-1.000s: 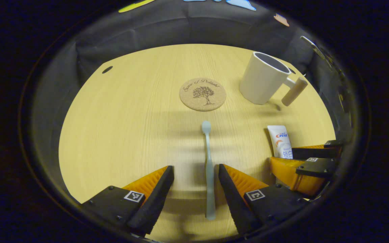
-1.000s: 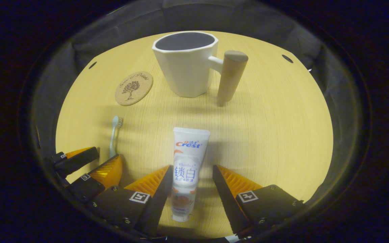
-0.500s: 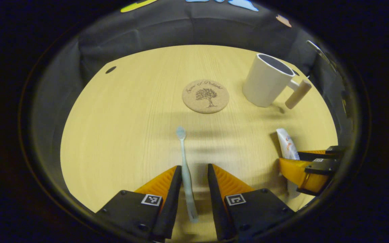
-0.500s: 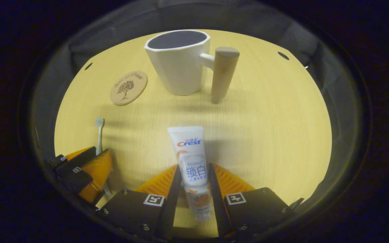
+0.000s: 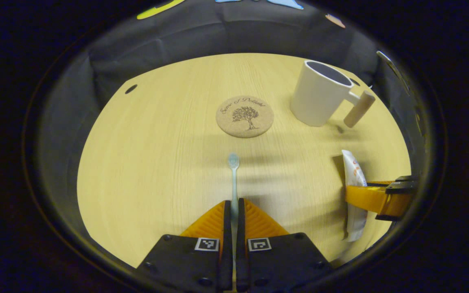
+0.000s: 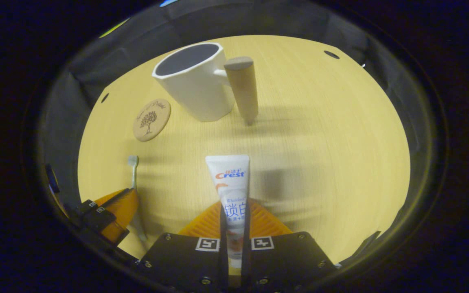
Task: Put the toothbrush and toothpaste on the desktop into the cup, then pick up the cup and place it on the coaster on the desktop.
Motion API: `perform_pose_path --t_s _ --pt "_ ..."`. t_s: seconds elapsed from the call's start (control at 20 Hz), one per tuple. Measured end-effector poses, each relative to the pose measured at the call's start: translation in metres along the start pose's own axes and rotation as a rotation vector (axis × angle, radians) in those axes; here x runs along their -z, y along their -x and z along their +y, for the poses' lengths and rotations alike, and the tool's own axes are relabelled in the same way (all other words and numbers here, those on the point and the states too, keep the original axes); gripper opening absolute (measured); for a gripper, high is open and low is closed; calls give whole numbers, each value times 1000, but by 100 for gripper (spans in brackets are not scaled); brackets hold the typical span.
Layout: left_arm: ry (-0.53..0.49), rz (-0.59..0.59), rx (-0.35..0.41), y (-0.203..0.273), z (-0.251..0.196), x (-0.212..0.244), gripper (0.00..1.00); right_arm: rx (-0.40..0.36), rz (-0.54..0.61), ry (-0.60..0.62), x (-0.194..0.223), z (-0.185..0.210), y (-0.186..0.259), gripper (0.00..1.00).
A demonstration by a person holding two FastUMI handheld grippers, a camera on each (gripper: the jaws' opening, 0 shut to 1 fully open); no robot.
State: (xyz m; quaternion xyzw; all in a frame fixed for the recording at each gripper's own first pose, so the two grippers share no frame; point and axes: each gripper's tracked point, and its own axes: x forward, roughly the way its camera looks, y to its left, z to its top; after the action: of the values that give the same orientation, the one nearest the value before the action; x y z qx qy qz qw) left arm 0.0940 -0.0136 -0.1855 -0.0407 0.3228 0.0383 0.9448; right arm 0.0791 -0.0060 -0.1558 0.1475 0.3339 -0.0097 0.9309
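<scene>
You're at the grasp step: your left claw [image 5: 233, 211] is clenched on the toothbrush [image 5: 233, 179] and your right claw [image 6: 234, 219] on the toothpaste [image 6: 230, 191], both low over the tabletop [image 5: 157, 142]. A second ago both stood wide open. Next, carry each to the cup [image 5: 320, 97] at 2 o'clock; the coaster [image 5: 244, 116] waits at 12.

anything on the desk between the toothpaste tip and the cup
No, that stretch of desktop is bare. In the right gripper view, the toothpaste held in the right gripper points toward the cup, with only wood and shadow between them.
</scene>
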Motion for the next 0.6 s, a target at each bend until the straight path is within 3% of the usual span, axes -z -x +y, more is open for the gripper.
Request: perform_pose_path --t_s 0.6 --pt "11 -136 19 23 8 -22 12 -86 -123 20 -21 4 25 14"
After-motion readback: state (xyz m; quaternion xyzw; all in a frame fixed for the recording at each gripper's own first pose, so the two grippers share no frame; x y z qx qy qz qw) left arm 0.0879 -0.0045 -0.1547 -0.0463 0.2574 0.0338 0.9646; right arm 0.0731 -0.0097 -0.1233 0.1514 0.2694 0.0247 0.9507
